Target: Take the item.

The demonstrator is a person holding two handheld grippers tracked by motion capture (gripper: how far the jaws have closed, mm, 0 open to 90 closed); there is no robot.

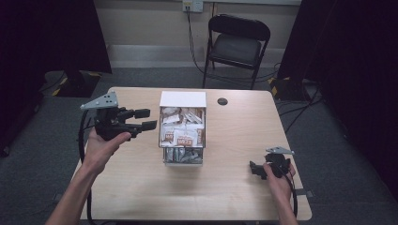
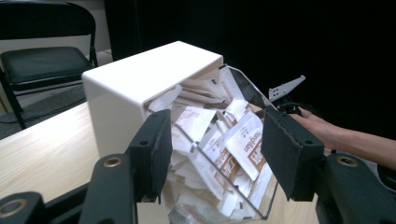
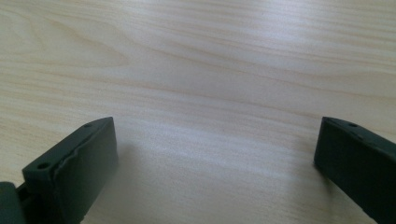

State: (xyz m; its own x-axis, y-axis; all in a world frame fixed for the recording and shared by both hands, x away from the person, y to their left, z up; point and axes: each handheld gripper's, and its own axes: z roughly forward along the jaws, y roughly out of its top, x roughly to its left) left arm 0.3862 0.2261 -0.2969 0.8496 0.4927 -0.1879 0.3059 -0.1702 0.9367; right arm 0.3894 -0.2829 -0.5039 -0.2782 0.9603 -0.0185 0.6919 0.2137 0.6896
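The white-topped, clear-fronted box of paper sachets point(image 1: 182, 129) stands mid-worktop point(image 1: 141, 187). The left gripper point(image 1: 144, 119) hovers just beside its left wall, empty jaws spread and aimed at it; the right gripper point(image 1: 256, 169), jaws also apart, rests well off to the box's right, so the left is nearer.

Packet point(image 2: 247, 144) print (blurred) unreadable.

Looks like a lab or recording room, not a home. I sit at a bare light-wood table point(image 1: 225, 187) on grey carpet point(image 1: 347, 154). Black curtains point(image 1: 356, 47) hang on both sides. A black folding chair point(image 1: 237, 44) stands against the pale back wall under a wall socket point(image 1: 193, 5), cables point(image 1: 300, 110) trailing over the floor. Yellow-black hazard tape point(image 1: 280, 86) marks stand feet near the curtains.
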